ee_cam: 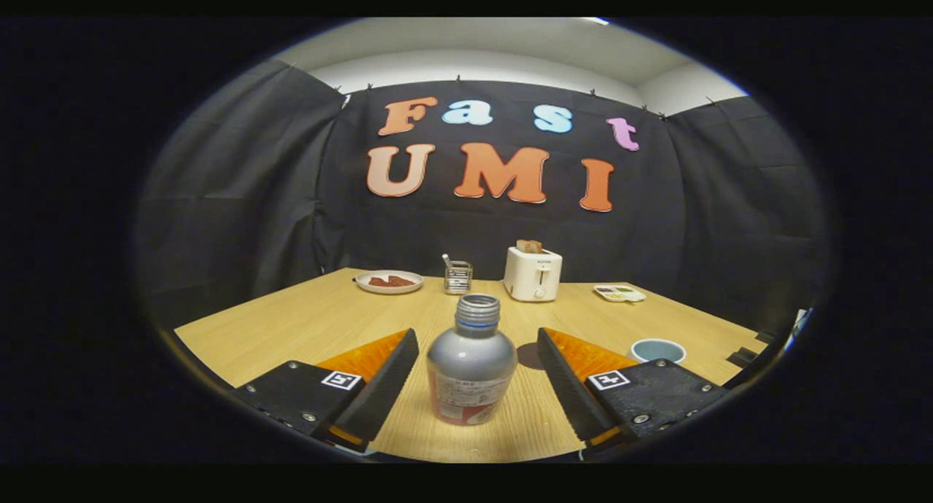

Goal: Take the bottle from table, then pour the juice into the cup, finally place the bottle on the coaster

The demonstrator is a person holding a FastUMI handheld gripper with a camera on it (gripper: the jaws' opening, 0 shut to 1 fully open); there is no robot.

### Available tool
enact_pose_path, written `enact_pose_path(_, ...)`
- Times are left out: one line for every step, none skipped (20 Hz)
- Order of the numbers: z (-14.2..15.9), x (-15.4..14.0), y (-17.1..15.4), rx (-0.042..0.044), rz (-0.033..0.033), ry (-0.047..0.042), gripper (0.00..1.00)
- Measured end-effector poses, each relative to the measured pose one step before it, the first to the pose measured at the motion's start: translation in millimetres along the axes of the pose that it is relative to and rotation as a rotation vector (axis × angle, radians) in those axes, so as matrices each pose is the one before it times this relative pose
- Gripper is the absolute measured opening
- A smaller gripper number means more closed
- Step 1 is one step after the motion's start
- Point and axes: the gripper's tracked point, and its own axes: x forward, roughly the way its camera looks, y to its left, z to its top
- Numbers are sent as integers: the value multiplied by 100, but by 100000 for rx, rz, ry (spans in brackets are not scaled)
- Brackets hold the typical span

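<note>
Gripper view looked forward over a wooden tabletop [306,321] toward the black cloth wall of the booth. Farthest left at the back sat a white plate [389,282] with something reddish-brown on it. Just right of the plate stood a small metal rack [458,275] with a utensil sticking up from it. Next along the back edge stood a white toaster [533,273], a slice of toast [529,246] poking out of its top. Right of the toaster lay a small flat tray [619,293] with dark bits on it.

Nearer the camera, the hand-held gripper [477,350] had its fingers spread well apart, one on each side of the bottle [471,364], neither one touching it. The left finger [379,390] lay just beside the bottle's left flank and the right finger [565,383] stood a little further off on the other side. The bottle stood upright on the tabletop between the fingers, its long axis vertical and its mouth pointing straight up. It had a grey rounded body, a narrow threaded neck with a blue ring, and a label with red at the bottom wrapped round its lower part. No cap showed on the neck. Its shadow fell on the wood to the right.

Right of the right finger, and partly hidden behind it, sat a pale blue cup [658,350], its open mouth facing up, well apart from the bottle.
</note>
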Motion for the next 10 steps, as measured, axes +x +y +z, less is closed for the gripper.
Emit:
enact_pose_path(-795, 134, 251, 1473, 640, 781, 97)
enact_pose_path(-542, 151, 250, 1492, 1189, 759, 97)
enact_pose_path(-527, 186, 322, 1047, 1096, 735, 97)
enact_pose_path(-556, 272, 159, 526, 892, 1016, 97)
enact_pose_path(-696, 116, -18, 5, 319, 1032, 96)
enact_pose_path(-714, 111, -86, -623, -23, 1679, 96)
enact_pose_path(-773, 34, -69, -746, -196, 1667, 96)
enact_pose_path(-472, 88, -45, -668, -141, 1093, 94)
enact_pose_path(-479, 73, -72, 344, -93, 753, 94)
enact_pose_path(-452, 180, -56, 1108, -53, 1006, 92)
